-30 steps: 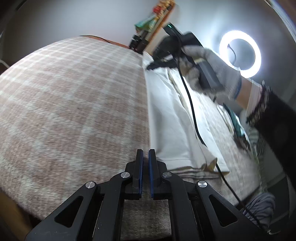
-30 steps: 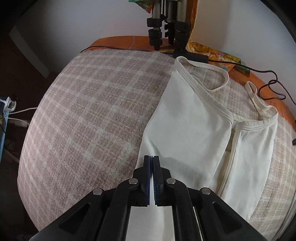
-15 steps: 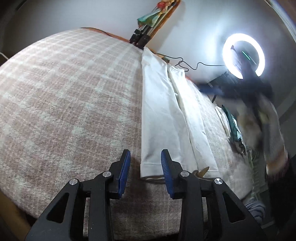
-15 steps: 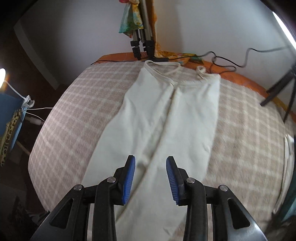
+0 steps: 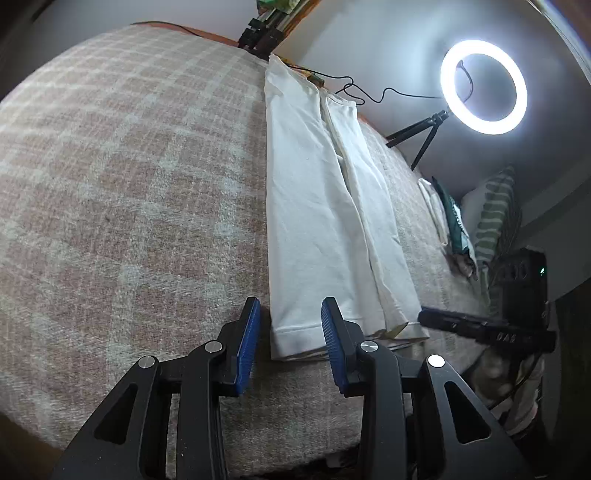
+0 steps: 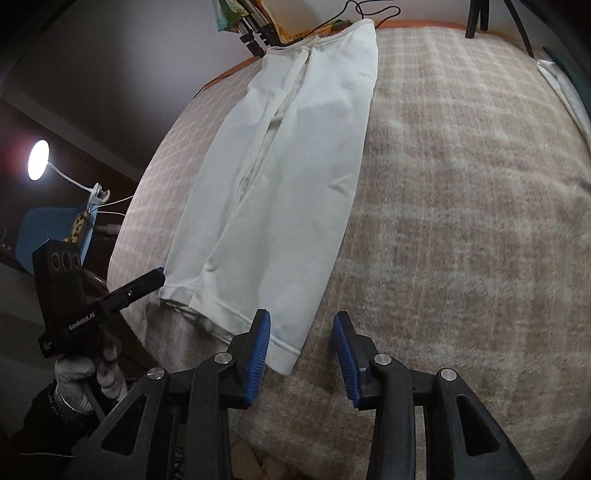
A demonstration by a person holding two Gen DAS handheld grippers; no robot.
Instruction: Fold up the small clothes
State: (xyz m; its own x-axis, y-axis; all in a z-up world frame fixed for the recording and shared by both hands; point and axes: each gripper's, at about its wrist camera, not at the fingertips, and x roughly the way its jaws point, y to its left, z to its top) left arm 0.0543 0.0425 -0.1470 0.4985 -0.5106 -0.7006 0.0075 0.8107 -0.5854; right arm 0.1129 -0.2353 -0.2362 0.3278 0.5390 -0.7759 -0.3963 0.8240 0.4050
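Note:
A white tank top (image 5: 317, 206) lies flat on the plaid blanket (image 5: 129, 184), both sides folded in to a long narrow strip; it also shows in the right wrist view (image 6: 288, 184). My left gripper (image 5: 290, 334) is open and empty, its blue pads either side of the hem's near left corner. My right gripper (image 6: 301, 345) is open and empty at the hem's right corner. Each gripper shows in the other's view: the right one (image 5: 484, 328) at the hem's right end, the left one (image 6: 136, 290) at its left end.
A lit ring light (image 5: 484, 86) on a small tripod stands at the far right of the bed. Folded clothes (image 5: 450, 218) and a striped pillow (image 5: 491, 218) lie beside it. A tripod (image 6: 255, 35) and cables sit at the far edge. A clip lamp (image 6: 38, 160) glows left.
Both grippers opened from shut and drew back from the top's upper part to its near hem. The right gripper moved from the far end down to the hem's right corner.

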